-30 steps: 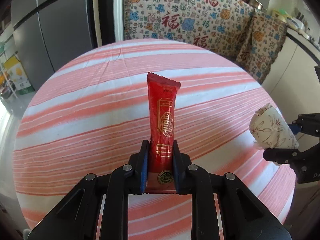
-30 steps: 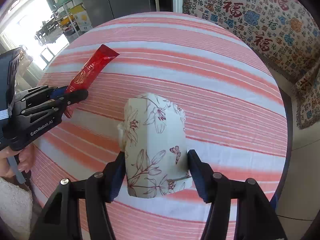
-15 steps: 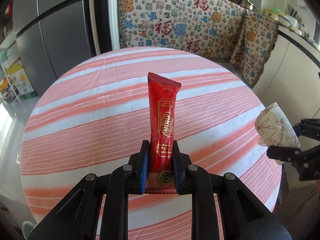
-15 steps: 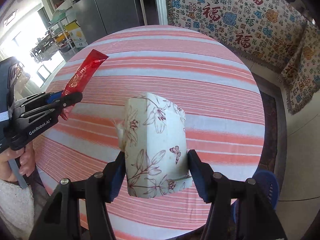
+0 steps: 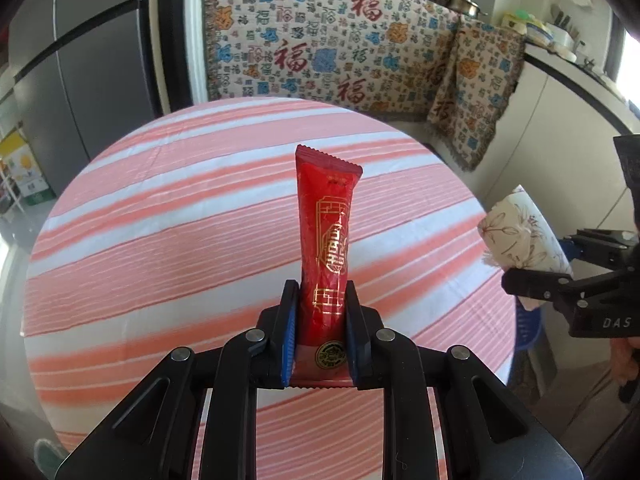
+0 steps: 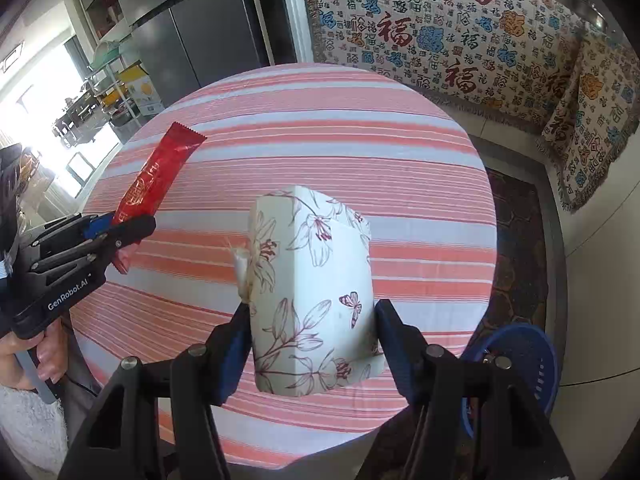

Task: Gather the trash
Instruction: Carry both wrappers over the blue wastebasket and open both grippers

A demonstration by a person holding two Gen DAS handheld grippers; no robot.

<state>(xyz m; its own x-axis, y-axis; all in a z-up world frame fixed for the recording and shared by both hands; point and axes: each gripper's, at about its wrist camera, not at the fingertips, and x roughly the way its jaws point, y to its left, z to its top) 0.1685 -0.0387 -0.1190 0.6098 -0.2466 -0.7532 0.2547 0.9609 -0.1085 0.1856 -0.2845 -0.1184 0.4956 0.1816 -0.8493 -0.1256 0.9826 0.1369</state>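
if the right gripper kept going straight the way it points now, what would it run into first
Most likely the striped tablecloth on the round table. The right gripper, shut on the floral packet, points down at bare cloth with nothing else in that line; depth is hard to judge.

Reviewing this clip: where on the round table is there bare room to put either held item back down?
The striped tablecloth shows bare from edge to edge in both views. The red wrapper is in the left gripper and the floral tissue pack in the right gripper. It is crowded only off the near right edge, by the blue basket.
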